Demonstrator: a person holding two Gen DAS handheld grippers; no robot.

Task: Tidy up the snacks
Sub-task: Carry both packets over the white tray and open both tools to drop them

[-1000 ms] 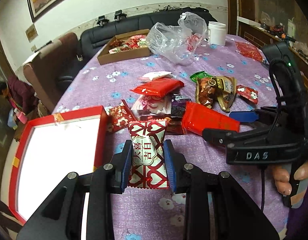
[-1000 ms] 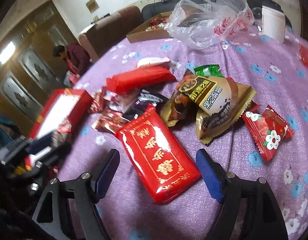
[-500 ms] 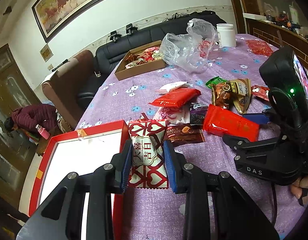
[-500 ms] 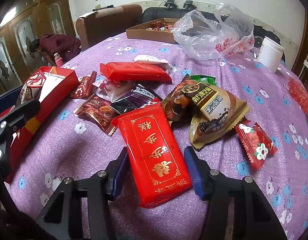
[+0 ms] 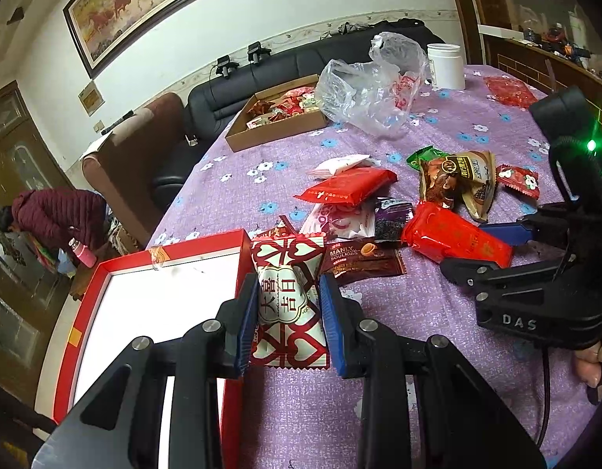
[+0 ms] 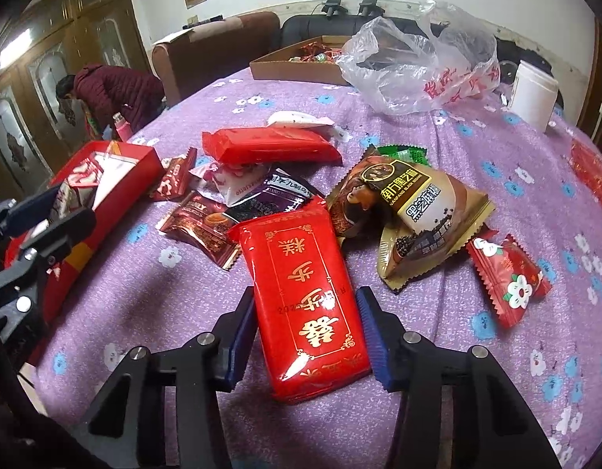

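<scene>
Left wrist view has the left tool (image 5: 289, 322) pinching a heart packet (image 5: 287, 305) by its side edges, lifted and hanging over the near corner of the red box (image 5: 101, 285), likely so it can be lowered past the rim into the white-lined interior, which looks empty and roomy. That box sits at the counter's (image 5: 437, 324) left margin, its far side overhanging or at least very near the drop toward the room, so pushing on its wall seems unwise. Right wrist view shows the right tool (image 6: 305, 330) straddling the long sides of a red pack (image 6: 301, 293) lying flat on the cloth; its jaws have just been closing on it, and the blue pads look to be at the wrapper without visibly denting it, so I cannot tell whether the grip is firm yet. Taking it lengthwise across the narrow width suits the jaw span. Its far end touches a brown packet (image 6: 201, 228) and a gold bag (image 6: 410, 211), so lifting straight up should disturb them least. Bare purple cloth lies before both tools, and between the pile and the box the path is open.
</scene>
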